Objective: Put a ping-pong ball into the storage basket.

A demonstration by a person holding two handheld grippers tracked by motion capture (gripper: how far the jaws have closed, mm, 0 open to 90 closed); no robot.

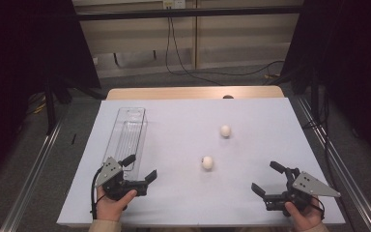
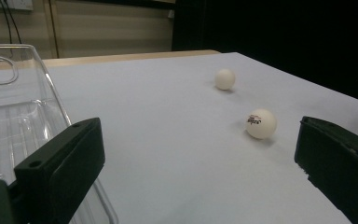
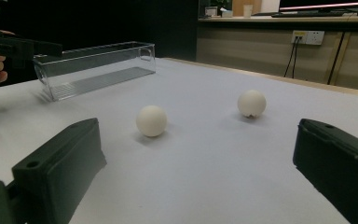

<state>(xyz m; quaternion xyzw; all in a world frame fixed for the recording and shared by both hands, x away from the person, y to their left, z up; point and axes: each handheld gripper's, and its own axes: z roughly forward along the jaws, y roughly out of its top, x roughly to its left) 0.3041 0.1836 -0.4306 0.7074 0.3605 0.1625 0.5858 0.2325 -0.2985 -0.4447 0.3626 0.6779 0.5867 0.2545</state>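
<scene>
High view shows the pale tabletop (image 1: 183,193) spread ahead of both my tongs, and the long clear plastic box (image 1: 128,135) lying lengthwise just beyond my left tongs (image 1: 140,169), its near end almost touching their outer jaw. My left tongs are released, jaws wide apart with nothing between them; my right tongs (image 1: 265,178) are released too, jaws spread and bare, resting near the tabletop's near edge. The nearer white ball (image 1: 207,162) sits between the two tongs and a little ahead of them, closer to my right pair; the farther white ball (image 1: 225,130) lies beyond it, well apart from either pair. In the right gripper view the nearer ball (image 3: 151,121) is ahead and left of centre between my jaws, the farther ball (image 3: 251,103) behind it to the right. I judge the step in hand to be reaching for the nearer ball with my right tongs. To do it well I should bring the jaws in low and level so the ball sits centred between them, then close slowly, since a round light ball will likely roll off at any one-sided touch.
</scene>
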